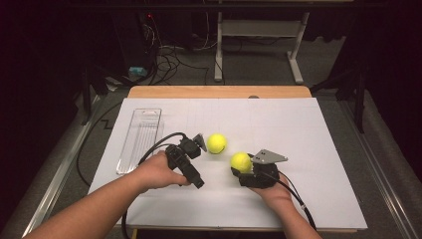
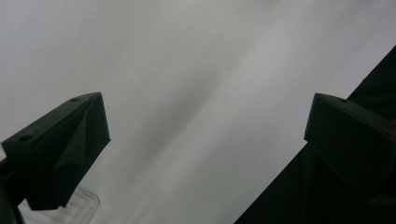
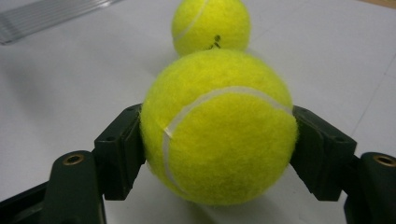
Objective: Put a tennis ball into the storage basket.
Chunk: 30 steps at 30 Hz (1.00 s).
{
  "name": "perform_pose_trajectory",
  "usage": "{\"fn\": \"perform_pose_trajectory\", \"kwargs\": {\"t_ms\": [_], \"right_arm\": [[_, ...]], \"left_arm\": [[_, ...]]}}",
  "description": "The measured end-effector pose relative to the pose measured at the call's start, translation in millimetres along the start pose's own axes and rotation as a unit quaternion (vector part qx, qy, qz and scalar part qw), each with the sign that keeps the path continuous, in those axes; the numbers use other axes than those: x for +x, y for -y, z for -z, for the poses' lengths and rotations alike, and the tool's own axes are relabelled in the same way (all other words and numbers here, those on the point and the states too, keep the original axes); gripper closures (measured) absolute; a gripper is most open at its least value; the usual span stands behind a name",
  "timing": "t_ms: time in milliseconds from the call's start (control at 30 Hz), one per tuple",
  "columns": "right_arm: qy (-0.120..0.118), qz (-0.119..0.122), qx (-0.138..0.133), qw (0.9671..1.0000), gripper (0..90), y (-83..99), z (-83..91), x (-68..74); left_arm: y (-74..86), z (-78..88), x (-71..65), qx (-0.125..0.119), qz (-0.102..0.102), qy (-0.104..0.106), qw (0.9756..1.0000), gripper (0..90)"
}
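Between black fingers (image 3: pixel 116 158), fuzzy yellow ball (image 3: pixel 219 130)

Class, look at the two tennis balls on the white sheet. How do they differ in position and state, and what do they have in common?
The near tennis ball is clamped in the right claw, pads pressing on both its sides; the far tennis ball lies free, touched by nothing. The near tennis ball sits closer to the person; the far tennis ball rests further out, just beyond the left claw, which is open and holds nothing. Both are yellow-green, fuzzy, with white seams.
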State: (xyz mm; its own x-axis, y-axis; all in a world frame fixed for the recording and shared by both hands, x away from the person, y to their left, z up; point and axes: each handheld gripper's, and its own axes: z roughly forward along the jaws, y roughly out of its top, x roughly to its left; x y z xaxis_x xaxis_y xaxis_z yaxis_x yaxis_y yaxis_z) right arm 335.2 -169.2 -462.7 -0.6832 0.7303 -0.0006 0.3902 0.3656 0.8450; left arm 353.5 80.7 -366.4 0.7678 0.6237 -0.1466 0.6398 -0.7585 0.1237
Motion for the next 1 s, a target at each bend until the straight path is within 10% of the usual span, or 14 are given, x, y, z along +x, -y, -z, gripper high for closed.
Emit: {"fn": "perform_pose_trajectory", "kwargs": {"t_ms": [1000], "right_arm": [[-0.096, 0.058, -0.046, 0.9926, 27.1, -8.6, -1.8, 65.9]], "left_arm": [[-19.0, 15.8, -20.4, -0.013, -0.015, 0.009, 0.9998, 0.7]]}}
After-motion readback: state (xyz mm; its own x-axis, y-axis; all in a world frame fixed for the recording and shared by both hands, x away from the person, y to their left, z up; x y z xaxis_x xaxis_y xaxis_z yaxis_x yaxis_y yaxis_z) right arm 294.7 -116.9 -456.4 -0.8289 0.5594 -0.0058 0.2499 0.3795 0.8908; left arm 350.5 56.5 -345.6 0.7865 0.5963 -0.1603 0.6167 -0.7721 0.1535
